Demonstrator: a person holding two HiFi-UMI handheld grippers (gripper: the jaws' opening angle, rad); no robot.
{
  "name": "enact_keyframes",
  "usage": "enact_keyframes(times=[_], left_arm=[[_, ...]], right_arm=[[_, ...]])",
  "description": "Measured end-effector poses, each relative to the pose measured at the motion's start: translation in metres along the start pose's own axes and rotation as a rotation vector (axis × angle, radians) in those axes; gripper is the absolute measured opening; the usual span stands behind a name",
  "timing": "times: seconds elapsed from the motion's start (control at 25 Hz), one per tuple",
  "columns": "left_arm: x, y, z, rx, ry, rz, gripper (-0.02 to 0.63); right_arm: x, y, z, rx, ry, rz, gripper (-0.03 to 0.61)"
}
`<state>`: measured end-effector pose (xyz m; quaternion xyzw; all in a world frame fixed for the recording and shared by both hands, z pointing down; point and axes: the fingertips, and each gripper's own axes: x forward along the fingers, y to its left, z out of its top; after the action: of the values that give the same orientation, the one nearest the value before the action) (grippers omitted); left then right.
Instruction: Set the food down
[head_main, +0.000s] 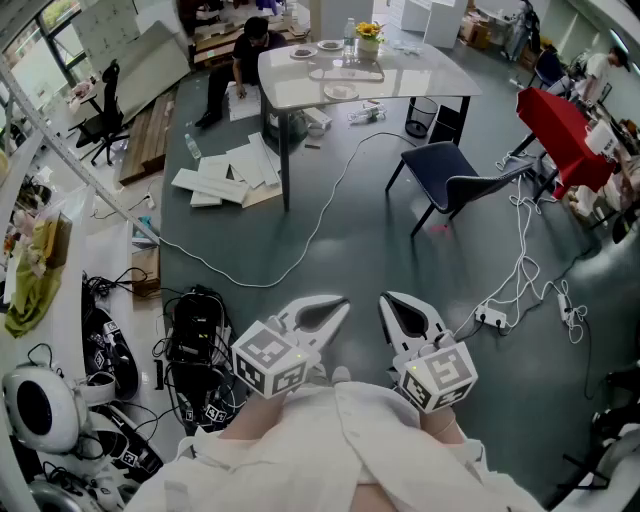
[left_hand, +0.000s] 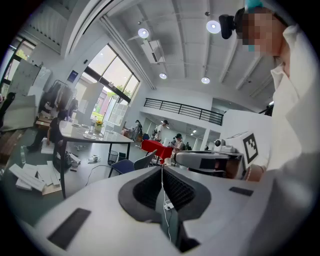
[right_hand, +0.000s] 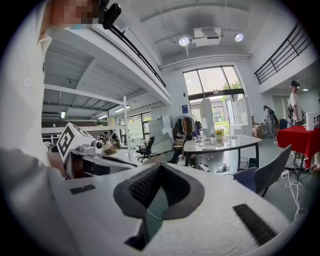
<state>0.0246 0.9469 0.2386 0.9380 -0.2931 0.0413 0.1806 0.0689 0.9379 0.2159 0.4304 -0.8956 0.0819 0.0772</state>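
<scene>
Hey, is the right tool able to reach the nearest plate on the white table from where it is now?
Probably not. The right tool is held near the person's body, jaws shut and empty, while the plate sits on the table far across the floor.

Side by side and close to the body, the person's two grippers are held low and point forward over white sleeves (head_main: 330, 455). The left gripper (head_main: 338, 305) has its jaws pressed together with nothing between them. The right gripper (head_main: 390, 300), just beside it, is likewise closed and empty. Their tips lean slightly toward each other without touching. The left marker cube (head_main: 268, 360) and right marker cube (head_main: 438, 375) sit at the rear of each gripper, nearest the wrists, where a little bare skin shows.
</scene>
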Motion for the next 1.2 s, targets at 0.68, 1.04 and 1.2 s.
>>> enact_keyframes(times=[0.68,1.04,1.2], left_arm=[[0.004,0.003,-0.004,-0.013,0.003,0.001,0.018],[0.010,0.008,-0.004,-0.037,-0.010,0.018,0.018],[0.021,0.002,-0.006,-0.037,-0.008,0.015,0.018]], right_arm=[[0.002,-0.002,-0.001,-0.010,0.005,0.013,-0.008],[0.002,-0.016,0.001,0.053,-0.039,0.011,-0.006],[-0.003,-0.025,-0.001,0.056,-0.040,0.019,-0.006]])
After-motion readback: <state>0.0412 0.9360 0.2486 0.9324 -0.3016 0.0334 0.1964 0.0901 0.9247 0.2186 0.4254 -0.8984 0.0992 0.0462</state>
